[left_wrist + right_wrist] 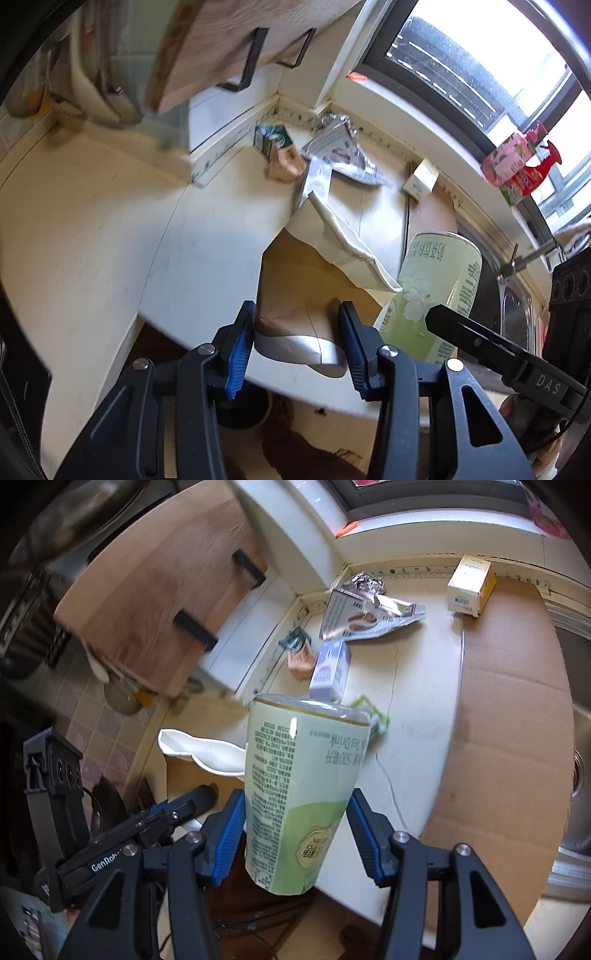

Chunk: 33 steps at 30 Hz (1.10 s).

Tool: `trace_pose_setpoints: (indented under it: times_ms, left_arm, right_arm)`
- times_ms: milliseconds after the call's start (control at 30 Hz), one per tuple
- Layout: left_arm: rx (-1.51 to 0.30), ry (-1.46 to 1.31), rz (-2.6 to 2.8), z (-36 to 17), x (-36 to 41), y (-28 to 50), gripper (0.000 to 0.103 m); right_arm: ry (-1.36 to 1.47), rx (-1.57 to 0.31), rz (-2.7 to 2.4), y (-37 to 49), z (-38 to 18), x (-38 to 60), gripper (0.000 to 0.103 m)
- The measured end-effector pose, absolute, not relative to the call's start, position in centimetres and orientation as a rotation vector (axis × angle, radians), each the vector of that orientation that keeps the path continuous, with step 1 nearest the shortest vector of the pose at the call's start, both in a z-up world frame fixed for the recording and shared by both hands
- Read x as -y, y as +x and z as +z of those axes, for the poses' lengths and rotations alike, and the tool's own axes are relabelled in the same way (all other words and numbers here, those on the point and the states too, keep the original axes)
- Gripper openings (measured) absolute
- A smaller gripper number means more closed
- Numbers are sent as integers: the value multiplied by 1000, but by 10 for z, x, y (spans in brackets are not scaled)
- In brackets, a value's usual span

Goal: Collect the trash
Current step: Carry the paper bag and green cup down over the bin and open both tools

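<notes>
My right gripper (295,812) is shut on a pale green tea drink bottle (303,786), held above the counter's front edge; the bottle also shows in the left wrist view (436,291). My left gripper (297,325) holds the edge of a brown paper bag (295,284) with a white folded rim (347,243), its mouth open beside the bottle. More trash lies farther back: a crumpled silver wrapper (362,609), a small purple-white carton (330,668), a pink wrapper (301,661) and a yellow-white box (469,587).
A flat cardboard sheet (509,716) covers the counter's right side, next to a steel sink (576,760). A wooden cutting board (155,602) leans at the back left. A pink spray bottle (517,166) stands on the window sill.
</notes>
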<state>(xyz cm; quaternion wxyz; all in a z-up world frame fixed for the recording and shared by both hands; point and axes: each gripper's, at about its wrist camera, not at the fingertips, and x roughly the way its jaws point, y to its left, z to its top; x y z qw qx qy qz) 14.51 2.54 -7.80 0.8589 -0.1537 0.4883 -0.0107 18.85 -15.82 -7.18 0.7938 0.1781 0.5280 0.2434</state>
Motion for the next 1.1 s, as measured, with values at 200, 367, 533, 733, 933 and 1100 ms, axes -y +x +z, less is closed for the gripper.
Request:
trace_pose_setpoints:
  times_ms: [200, 367, 533, 733, 933, 1100]
  left_arm:
    - [-1083, -272, -26, -99, -37, 78, 43]
    - [-1115, -204, -59, -117, -46, 33, 44]
    - [-1178, -146, -99, -146, -51, 2, 44]
    - [-1262, -35, -86, -201, -52, -23, 44]
    - [-1351, -2, -78, -261, -51, -22, 44]
    - [-1412, 31, -71, -326, -46, -10, 44]
  right_arm:
    - [329, -1169, 524, 117, -83, 136, 56]
    - [324, -1187, 492, 60, -97, 122, 56]
    - [338, -1222, 433, 17, -125, 110, 56]
    - [341, -1321, 366, -20, -180, 100, 56]
    - [340, -1416, 298, -33, -241, 108, 56]
    - [324, -1483, 250, -31, -301, 118, 56]
